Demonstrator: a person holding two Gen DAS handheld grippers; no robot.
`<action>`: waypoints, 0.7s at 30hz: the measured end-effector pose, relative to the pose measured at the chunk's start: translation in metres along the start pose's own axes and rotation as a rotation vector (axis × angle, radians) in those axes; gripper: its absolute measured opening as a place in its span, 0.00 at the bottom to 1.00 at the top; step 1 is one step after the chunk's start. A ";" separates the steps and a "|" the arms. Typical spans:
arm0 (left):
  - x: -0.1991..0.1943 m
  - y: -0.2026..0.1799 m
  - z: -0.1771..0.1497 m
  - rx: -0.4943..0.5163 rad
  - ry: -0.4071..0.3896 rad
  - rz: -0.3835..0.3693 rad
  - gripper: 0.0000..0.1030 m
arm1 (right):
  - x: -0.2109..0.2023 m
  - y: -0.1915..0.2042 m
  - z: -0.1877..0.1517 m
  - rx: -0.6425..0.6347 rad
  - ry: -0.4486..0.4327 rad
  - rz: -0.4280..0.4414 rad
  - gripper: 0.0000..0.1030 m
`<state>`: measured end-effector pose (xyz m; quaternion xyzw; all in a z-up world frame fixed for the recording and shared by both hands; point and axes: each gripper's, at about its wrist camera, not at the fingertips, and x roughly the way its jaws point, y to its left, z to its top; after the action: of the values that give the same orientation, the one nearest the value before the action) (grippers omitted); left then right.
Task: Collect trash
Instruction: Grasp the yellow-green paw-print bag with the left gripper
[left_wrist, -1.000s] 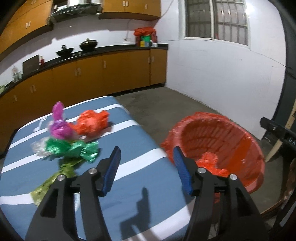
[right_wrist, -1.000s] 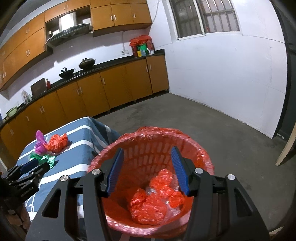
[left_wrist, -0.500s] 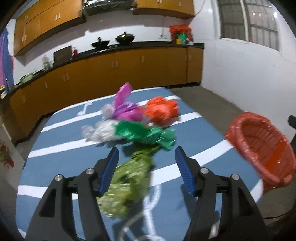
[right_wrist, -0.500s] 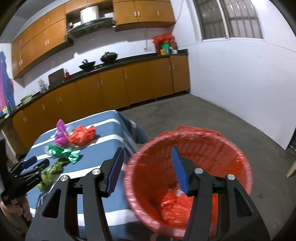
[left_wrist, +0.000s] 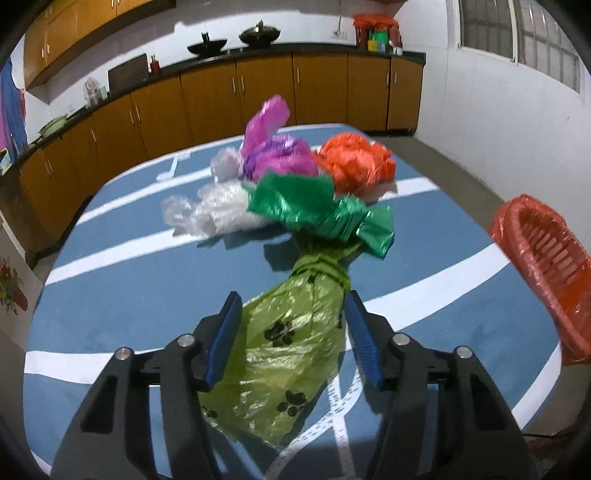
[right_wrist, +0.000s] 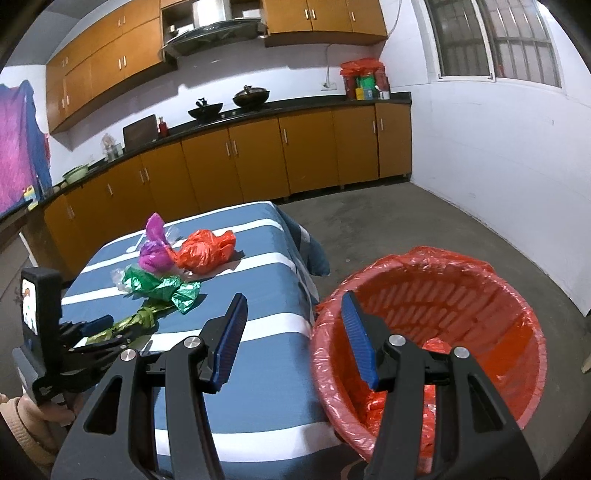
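Observation:
Crumpled bags lie on the blue striped table (left_wrist: 122, 302): a lime green paw-print bag (left_wrist: 291, 343), a green foil bag (left_wrist: 317, 210), a clear bag (left_wrist: 214, 210), a purple bag (left_wrist: 273, 155) and an orange bag (left_wrist: 354, 166). My left gripper (left_wrist: 293, 310) is open, its jaws on either side of the lime green bag. My right gripper (right_wrist: 293, 308) is open and empty, over the gap between the table (right_wrist: 273, 343) and the red-lined trash basket (right_wrist: 436, 295). The basket holds red bags (right_wrist: 388, 406). The left gripper also shows in the right wrist view (right_wrist: 107, 328).
The basket (left_wrist: 543, 258) stands on the concrete floor right of the table. Wooden cabinets (right_wrist: 258, 158) with a black counter run along the back wall. A white wall (right_wrist: 498, 147) is at the right.
My left gripper has swung left from the basket to the table and come down around the lime green bag. My right gripper has drawn back and left from over the basket.

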<state>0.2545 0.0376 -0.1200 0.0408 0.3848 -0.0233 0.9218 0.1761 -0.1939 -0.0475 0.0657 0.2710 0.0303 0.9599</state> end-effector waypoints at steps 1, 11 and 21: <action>0.002 0.001 -0.001 -0.002 0.011 -0.002 0.51 | 0.001 0.001 0.000 -0.001 0.002 0.002 0.53; 0.007 0.018 -0.007 -0.025 0.040 -0.015 0.12 | 0.008 0.016 0.001 -0.026 0.020 0.030 0.53; -0.027 0.063 -0.012 -0.084 -0.029 0.031 0.09 | 0.025 0.049 0.003 -0.068 0.042 0.103 0.53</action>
<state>0.2313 0.1018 -0.1053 0.0075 0.3713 0.0064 0.9284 0.1980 -0.1432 -0.0504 0.0461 0.2861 0.0904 0.9528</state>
